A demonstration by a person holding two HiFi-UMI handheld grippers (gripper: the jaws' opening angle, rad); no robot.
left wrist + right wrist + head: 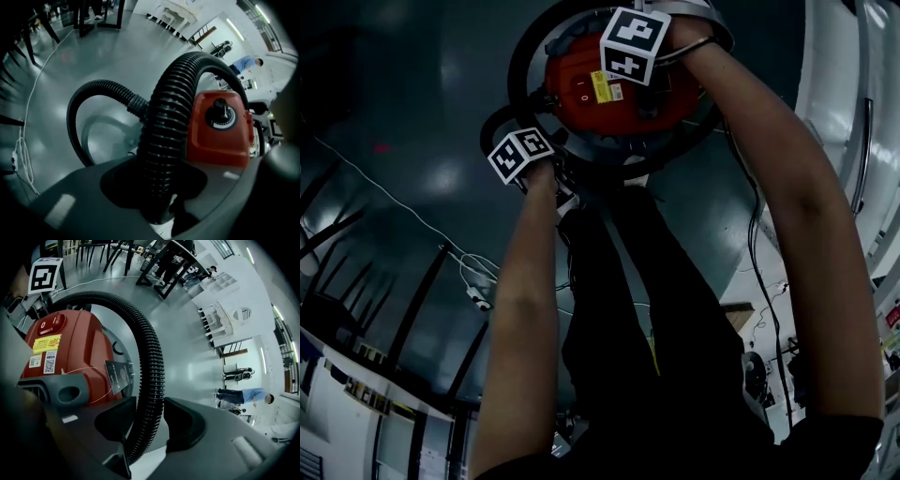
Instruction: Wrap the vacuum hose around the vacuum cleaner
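The red vacuum cleaner [614, 94] stands on the grey floor right below me, and its black ribbed hose [520, 70] loops round its body. In the left gripper view the hose [164, 140] arches over the red body [218, 131] and runs down between the dark pads, so my left gripper [159, 187] is shut on it. In the right gripper view the hose [152, 366] curves round the vacuum [65, 357] and passes through my right gripper [147, 420]. That gripper stands open, with slivers of floor showing beside the hose. Both marker cubes [521, 155] hide the jaws in the head view.
A white cable [408, 208] trails over the floor to a power strip [478, 298] at the left. Dark chair legs [417, 305] stand lower left. White fittings [839, 103] line the right side. A person in blue [246, 396] stands far off. My dark trousers [647, 319] are just behind the vacuum.
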